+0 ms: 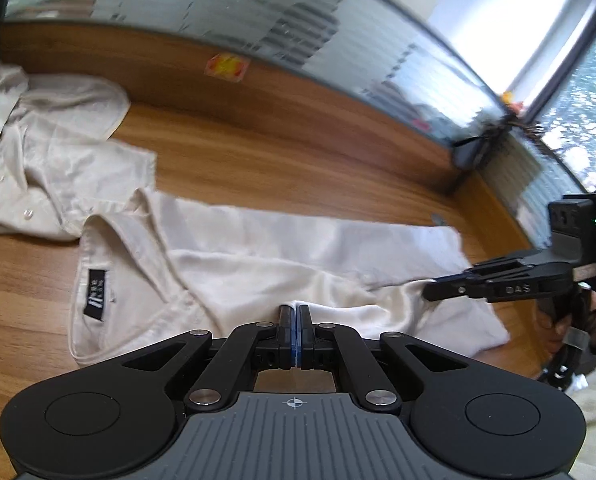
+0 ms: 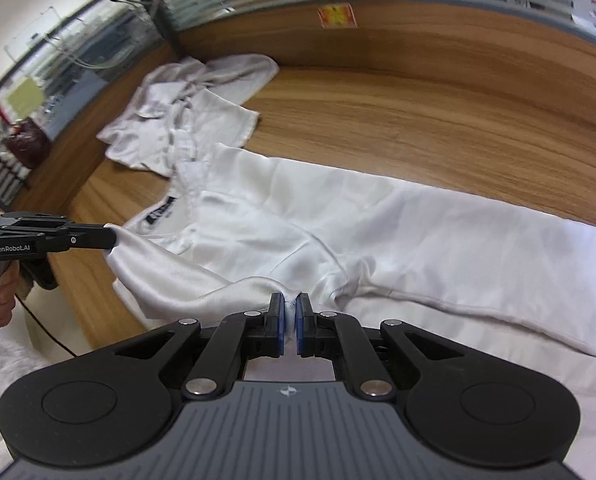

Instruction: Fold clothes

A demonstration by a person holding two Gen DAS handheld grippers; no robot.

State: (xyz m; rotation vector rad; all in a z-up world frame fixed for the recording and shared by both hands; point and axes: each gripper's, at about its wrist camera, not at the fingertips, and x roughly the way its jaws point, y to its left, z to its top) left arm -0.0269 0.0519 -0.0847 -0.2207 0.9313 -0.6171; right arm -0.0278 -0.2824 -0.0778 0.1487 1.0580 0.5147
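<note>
The white shirt (image 2: 338, 216) lies spread on the wooden table (image 2: 438, 120), and we've got its near edge pinched in both claws, left gripper (image 1: 295, 312) and right gripper (image 2: 290, 300) each clamped on fabric. Best bet: lift evenly, keep that edge taut, carry it across so the fold lands straight.

Wooden table (image 1: 281, 168), white shirt (image 1: 257, 256) spread flat, crumpled cream shirt (image 1: 37, 148) beside it

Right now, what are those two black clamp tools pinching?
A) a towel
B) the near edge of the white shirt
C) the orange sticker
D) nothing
B: the left gripper and right gripper each pinch a fold of the white shirt.
</note>
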